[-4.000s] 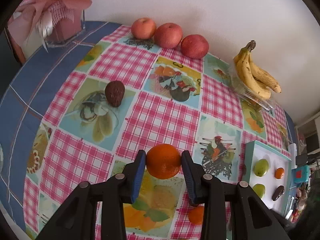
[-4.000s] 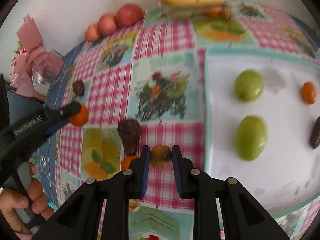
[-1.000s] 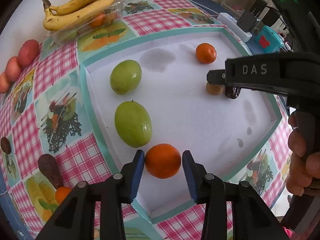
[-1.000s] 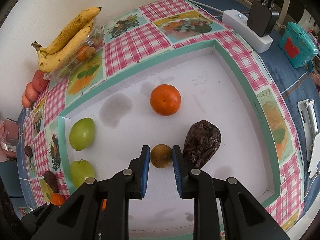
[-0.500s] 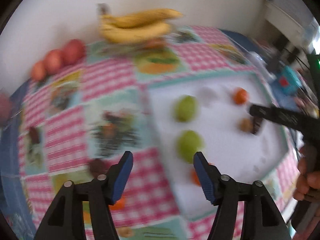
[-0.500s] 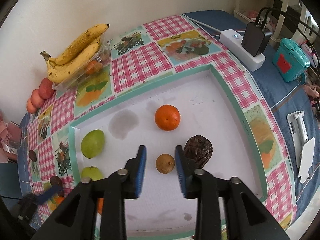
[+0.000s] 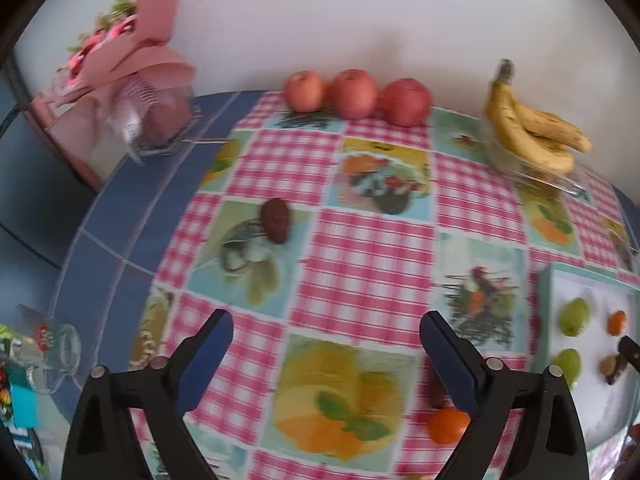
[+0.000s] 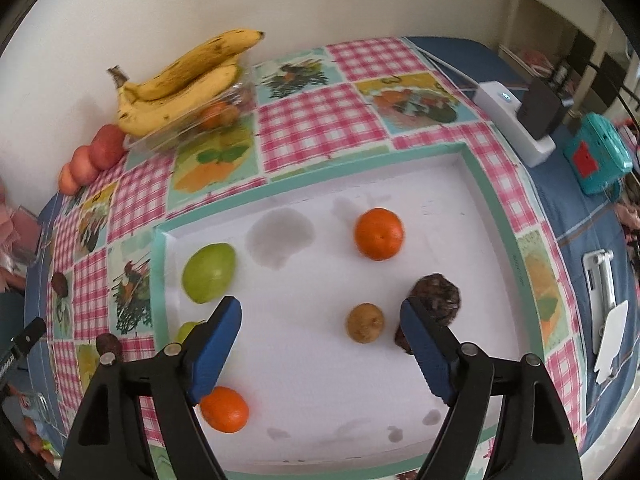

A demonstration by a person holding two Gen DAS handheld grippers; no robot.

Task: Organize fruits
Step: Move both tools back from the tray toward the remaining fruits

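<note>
My right gripper [image 8: 320, 330] is open and empty above the white tray [image 8: 320, 392]. In the tray lie an orange [image 8: 378, 233], a second orange [image 8: 224, 409] near the front left, a small brown fruit [image 8: 365, 323], a dark wrinkled fruit [image 8: 436, 300] and two green fruits [image 8: 208, 267]. My left gripper [image 7: 326, 356] is open and empty above the checked tablecloth. A dark brown fruit [image 7: 275, 220] lies ahead of it at the left. An orange [image 7: 448, 425] and another dark fruit [image 7: 436, 394] lie by its right finger.
Three red apples [image 7: 354, 94] and a banana bunch on a clear box [image 7: 532, 136] stand along the back wall. A pink bouquet in a clear holder [image 7: 132, 80] stands at the back left. A power strip [image 8: 516, 120] and a teal device [image 8: 598, 160] lie right of the tray.
Both grippers have let go of their fruits in the tray and opened wide. My left gripper has swung left, away from the tray, over the tablecloth. My right gripper has drawn back.
</note>
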